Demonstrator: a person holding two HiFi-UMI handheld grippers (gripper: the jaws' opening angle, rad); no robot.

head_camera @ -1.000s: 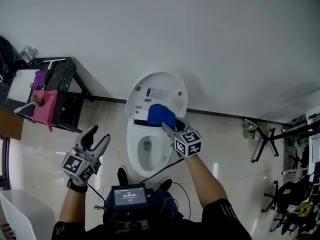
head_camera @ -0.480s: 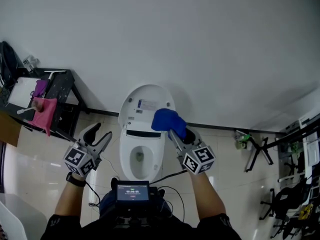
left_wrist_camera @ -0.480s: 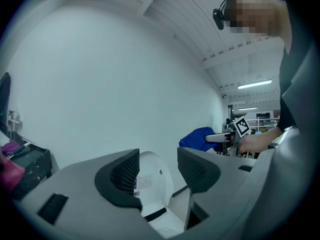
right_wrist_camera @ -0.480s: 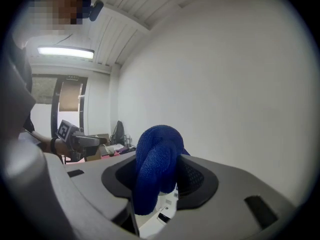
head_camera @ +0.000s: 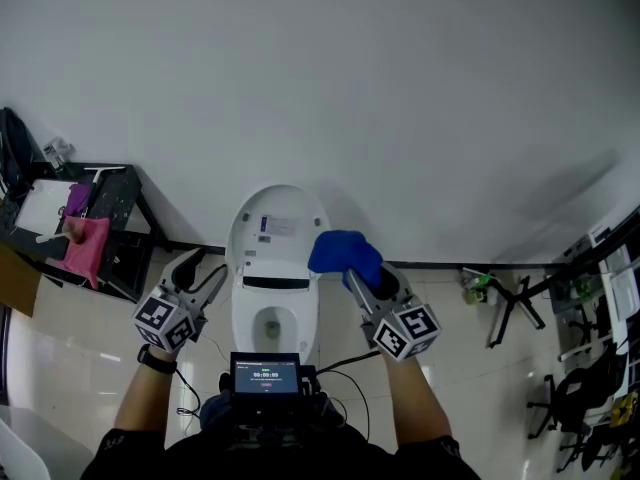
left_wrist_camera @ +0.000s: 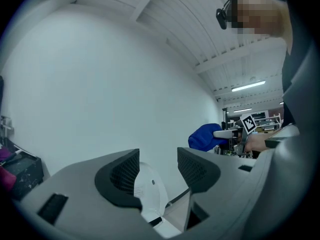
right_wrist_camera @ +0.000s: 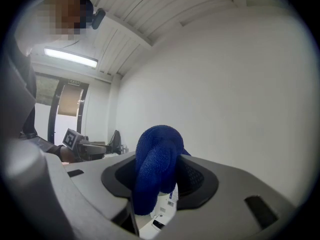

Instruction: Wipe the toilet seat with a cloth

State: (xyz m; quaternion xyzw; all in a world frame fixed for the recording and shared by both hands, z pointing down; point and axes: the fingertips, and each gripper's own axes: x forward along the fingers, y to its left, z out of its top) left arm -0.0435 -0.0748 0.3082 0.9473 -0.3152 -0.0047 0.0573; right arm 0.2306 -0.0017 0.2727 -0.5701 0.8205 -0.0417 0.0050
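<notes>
Cloth (head_camera: 344, 252), blue and bunched, is clamped between the right gripper's (head_camera: 366, 278) fingers. The left gripper's (head_camera: 203, 272) fingers are apart and empty, with the toilet (head_camera: 285, 243) just right of them.

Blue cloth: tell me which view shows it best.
The right gripper view: the blue cloth fills the middle, clamped between the right gripper's jaws. The head view shows it small, from above; the left gripper view, a distant bundle.
</notes>
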